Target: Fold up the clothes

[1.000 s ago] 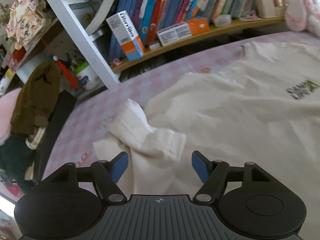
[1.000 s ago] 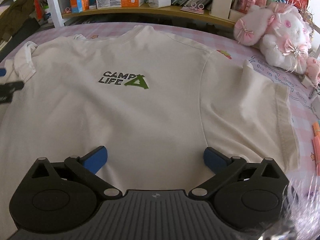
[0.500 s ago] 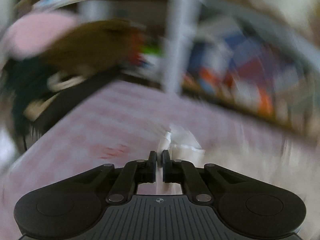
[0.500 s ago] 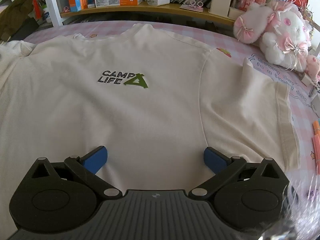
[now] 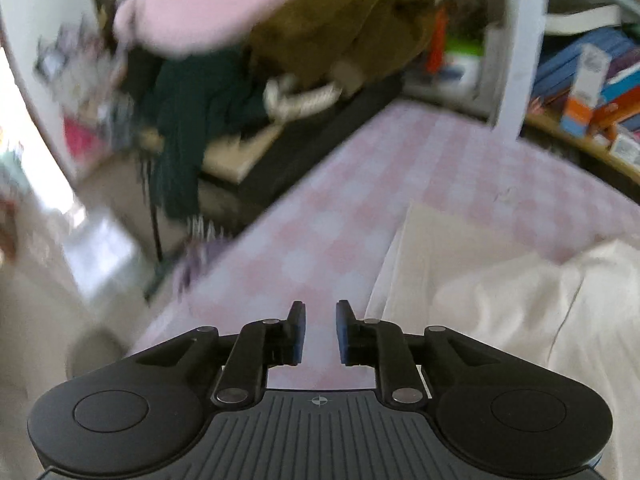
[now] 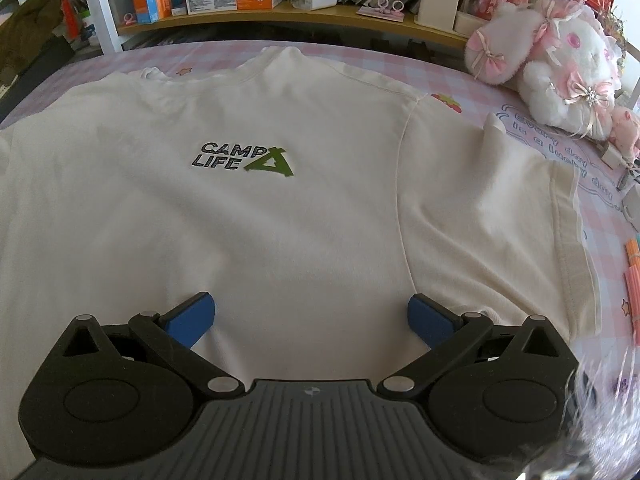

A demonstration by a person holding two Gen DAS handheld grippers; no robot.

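In the left wrist view, the left gripper [image 5: 321, 330] shows a narrow gap between its 2 blue pads; its jaws have just been opening a little, and nothing lies between them, only the pink checked cover [image 5: 360, 208] showing through the gap. The cream T-shirt [image 5: 520, 304] lies just to the right of this gripper, a flat sleeve edge nearest it and a rumpled, bunched fold further right; the pads do not touch the cloth. Beyond the cover's far edge, blurred, a brown garment [image 5: 340, 32] and a dark green garment [image 5: 192, 120] hang together. In the right wrist view, the right gripper [image 6: 311, 320] stands wide, its 2 blue pads far apart, gripping nothing; whether the pads rest on the fabric cannot be told. The T-shirt [image 6: 280, 220] is spread flat over the cover, collar at the far end towards the bookshelf [image 6: 280, 12], with the print "CAMP LIFE" [image 6: 244, 158] and a green tent shape in the middle of the chest. Its sleeve to the right of the print lies smooth, hem outward. A pink-and-white plush toy [image 6: 552, 64] sits on the cover beyond that sleeve.
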